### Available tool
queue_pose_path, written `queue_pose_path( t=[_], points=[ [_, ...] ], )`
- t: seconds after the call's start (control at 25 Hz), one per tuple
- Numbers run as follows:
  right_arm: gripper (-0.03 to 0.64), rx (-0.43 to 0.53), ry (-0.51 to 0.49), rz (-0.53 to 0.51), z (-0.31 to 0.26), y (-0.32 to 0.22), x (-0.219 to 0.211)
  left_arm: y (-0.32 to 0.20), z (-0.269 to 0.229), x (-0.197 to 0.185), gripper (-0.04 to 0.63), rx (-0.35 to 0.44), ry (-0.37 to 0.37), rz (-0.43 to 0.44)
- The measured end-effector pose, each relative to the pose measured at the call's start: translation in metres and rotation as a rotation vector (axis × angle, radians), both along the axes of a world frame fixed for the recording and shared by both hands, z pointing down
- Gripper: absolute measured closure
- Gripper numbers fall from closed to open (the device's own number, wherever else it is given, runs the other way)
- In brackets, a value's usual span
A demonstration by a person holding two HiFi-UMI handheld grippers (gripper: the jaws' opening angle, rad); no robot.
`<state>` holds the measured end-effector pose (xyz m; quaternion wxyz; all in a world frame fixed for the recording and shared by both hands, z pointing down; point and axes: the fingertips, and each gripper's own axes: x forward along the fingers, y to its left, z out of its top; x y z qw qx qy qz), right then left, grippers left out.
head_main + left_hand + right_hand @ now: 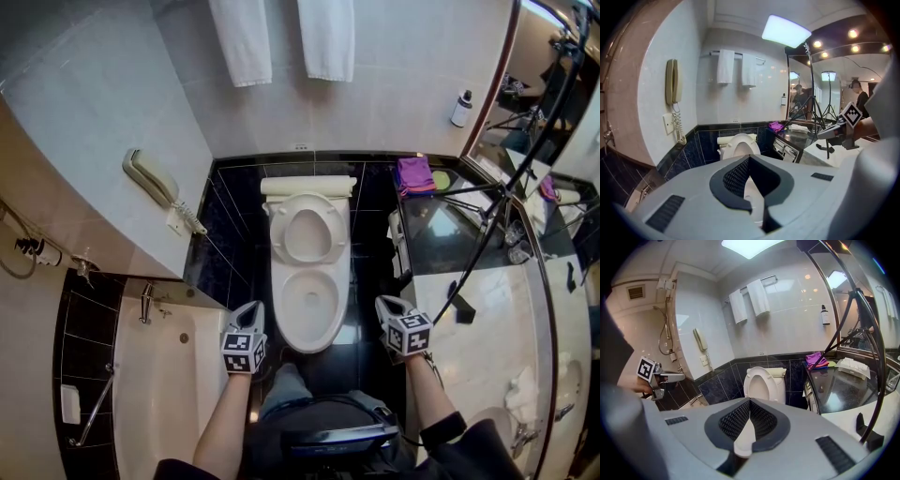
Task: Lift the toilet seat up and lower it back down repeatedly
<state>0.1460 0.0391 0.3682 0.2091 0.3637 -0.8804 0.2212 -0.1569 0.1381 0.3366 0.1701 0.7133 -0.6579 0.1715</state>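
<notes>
Dark shiny floor (367, 272) tiles fill this bathroom, and a person stands right at the front of a white toilet. Closest in, the left gripper (251, 313) and the right gripper (386, 307) hang low, one on each side. Both pairs of jaws are pressed together with nothing in them. Between the two grippers, a little ahead of the jaws, sits the open toilet bowl (309, 302). Farther ahead of the jaws the toilet seat (278, 230) stands up, leaning back on the tank (307, 186). The seat is up now, so I think the next job is to bring it down.

To do that well, one pair of jaws should go forward and up to the top edge of the seat, well past the bowl. They can hook behind the edge while shut, or open a bit and pinch it. Pull it gently toward the person until it tips. Then go down with it slowly the whole way, so it does not drop and bang. The other gripper should keep off to its side. Right of the right jaws is the dark desk (433, 234), so do not swing wide that way. Far beyond the jaws white towels (240, 42) hang on the wall.
</notes>
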Motion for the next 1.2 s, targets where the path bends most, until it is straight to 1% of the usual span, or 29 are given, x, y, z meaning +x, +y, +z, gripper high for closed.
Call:
queue_pose_path(
  t=[0.12, 0.24, 0.36, 0.48, 0.56, 0.68, 0.72, 0.88, 1.0, 1.04, 1.2],
  points=[
    [0.601, -0.006, 0.005, -0.002, 0.003, -0.006, -0.005, -0.006, 0.005, -0.003, 0.595, -0.014, 0.005, 0.003],
    [0.6, -0.002, 0.031, -0.005, 0.007, -0.016, -0.011, -0.016, 0.011, -0.007, 0.595, -0.029, 0.01, 0.009],
    [0.598, 0.02, 0.083, -0.013, 0.013, -0.033, -0.02, -0.032, 0.017, -0.009, 0.595, -0.041, 0.01, 0.022],
    [0.595, 0.052, 0.156, -0.053, 0.02, -0.052, -0.034, -0.051, 0.025, -0.01, 0.595, -0.055, 0.009, 0.048],
    [0.564, 0.078, 0.204, -0.086, 0.022, -0.066, -0.048, -0.065, 0.031, -0.01, 0.595, -0.066, 0.007, 0.071],
    [0.538, 0.105, 0.243, -0.13, 0.019, -0.088, -0.076, -0.087, 0.039, -0.014, 0.595, -0.079, 0.004, 0.098],
    [0.518, 0.116, 0.259, -0.142, 0.02, -0.098, -0.083, -0.096, 0.041, -0.015, 0.595, -0.081, 0.004, 0.105],
    [0.452, 0.142, 0.32, -0.157, 0.039, -0.138, -0.104, -0.129, 0.053, -0.016, 0.595, -0.095, 0.006, 0.148],
    [0.446, 0.152, 0.355, -0.155, 0.059, -0.174, -0.114, -0.156, 0.066, -0.018, 0.595, -0.103, 0.004, 0.171],
    [0.43, 0.155, 0.368, -0.153, 0.067, -0.187, -0.117, -0.165, 0.073, -0.02, 0.595, -0.106, -0.001, 0.176],
    [0.422, 0.152, 0.412, -0.15, 0.099, -0.236, -0.127, -0.203, 0.099, -0.025, 0.595, -0.116, -0.006, 0.206]
  ],
)
